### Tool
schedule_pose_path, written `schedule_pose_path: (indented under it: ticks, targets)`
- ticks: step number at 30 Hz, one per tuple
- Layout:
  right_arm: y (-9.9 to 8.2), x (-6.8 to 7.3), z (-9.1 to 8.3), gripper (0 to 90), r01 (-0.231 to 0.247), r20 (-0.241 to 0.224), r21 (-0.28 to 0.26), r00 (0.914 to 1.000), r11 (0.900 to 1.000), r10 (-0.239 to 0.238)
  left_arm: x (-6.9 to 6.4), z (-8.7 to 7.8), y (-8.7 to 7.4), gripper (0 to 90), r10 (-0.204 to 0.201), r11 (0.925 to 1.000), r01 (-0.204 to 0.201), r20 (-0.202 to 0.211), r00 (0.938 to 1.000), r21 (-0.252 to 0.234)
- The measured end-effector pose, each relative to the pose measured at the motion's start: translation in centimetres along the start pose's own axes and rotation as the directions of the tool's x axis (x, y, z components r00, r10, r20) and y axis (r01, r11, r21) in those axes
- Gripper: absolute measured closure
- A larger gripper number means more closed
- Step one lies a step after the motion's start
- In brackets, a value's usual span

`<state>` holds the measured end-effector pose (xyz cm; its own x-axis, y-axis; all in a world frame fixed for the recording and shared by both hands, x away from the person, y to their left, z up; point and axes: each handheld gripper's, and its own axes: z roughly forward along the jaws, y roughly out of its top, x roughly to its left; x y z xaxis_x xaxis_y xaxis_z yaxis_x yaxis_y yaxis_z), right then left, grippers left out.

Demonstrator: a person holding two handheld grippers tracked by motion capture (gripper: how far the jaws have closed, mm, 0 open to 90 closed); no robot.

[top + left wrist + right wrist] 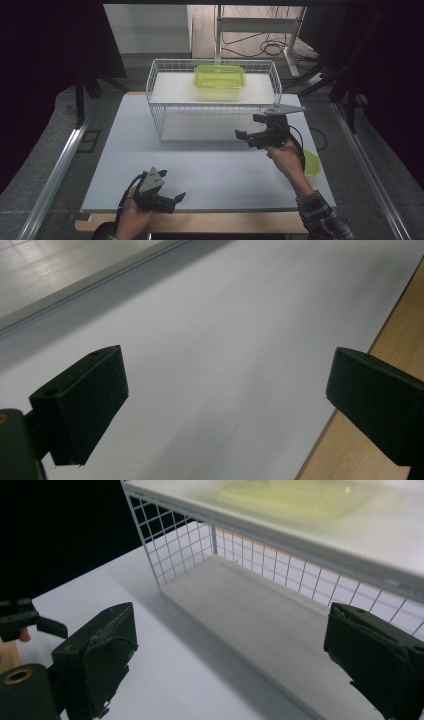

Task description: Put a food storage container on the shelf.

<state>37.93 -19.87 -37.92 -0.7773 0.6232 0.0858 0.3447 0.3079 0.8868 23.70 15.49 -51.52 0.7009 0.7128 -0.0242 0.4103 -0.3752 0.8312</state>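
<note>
The yellow-green container [220, 78] sits on the top shelf of the wire rack [159, 107] at twelve o'clock; the right gripper [248, 134], released and empty, hovers at the rack's four o'clock; the left gripper [175, 201] rests spread wide, empty, at seven o'clock.

Container [220, 76] on wire rack [162, 107]; lid [312, 163] right, at table [210, 175] edge.

- The right gripper [230, 665], jaws wide apart with nothing between them, faces a white wire rack [175, 545] on a white table [95, 592].
- A yellow-green container [300, 497] sits blurred on the rack's upper shelf.
- The other gripper [22, 620] appears at far left.
</note>
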Motion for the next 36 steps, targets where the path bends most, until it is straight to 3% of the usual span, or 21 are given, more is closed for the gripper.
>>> schedule_pose_path:
  ticks: [9, 18, 24, 36]
  targets:
    - [-3.6, -0.3, -1.0, 7.1, -0.009, 0.018, -0.002, 0.9998, 1.0000, 0.009, -0.1, 0.1, 0.1, 3.3, 0.007, 0.9997, -0.007, -0.006, 1.0000, 0.021]
    - [-5.5, -0.2, -2.4, 7.4, -0.024, 0.036, 0.009, 0.9991, 0.9997, 0.024, -0.3, 0.1, 0.1, 2.9, 0.020, 0.9991, -0.020, -0.017, 0.9997, 0.036]
    - [-6.8, 0.3, -2.8, 7.5, -0.033, 0.034, 0.021, 0.9989, 0.9992, 0.033, -0.3, 0.2, 0.1, 2.8, 0.023, 0.9990, -0.022, -0.022, 0.9995, 0.040]
    - [-9.3, 1.4, -3.8, 7.5, -0.035, 0.075, 0.046, 0.9967, 0.9983, 0.032, -0.5, 0.3, 0.1, 2.6, 0.035, 0.9981, -0.034, -0.028, 0.9990, 0.052]
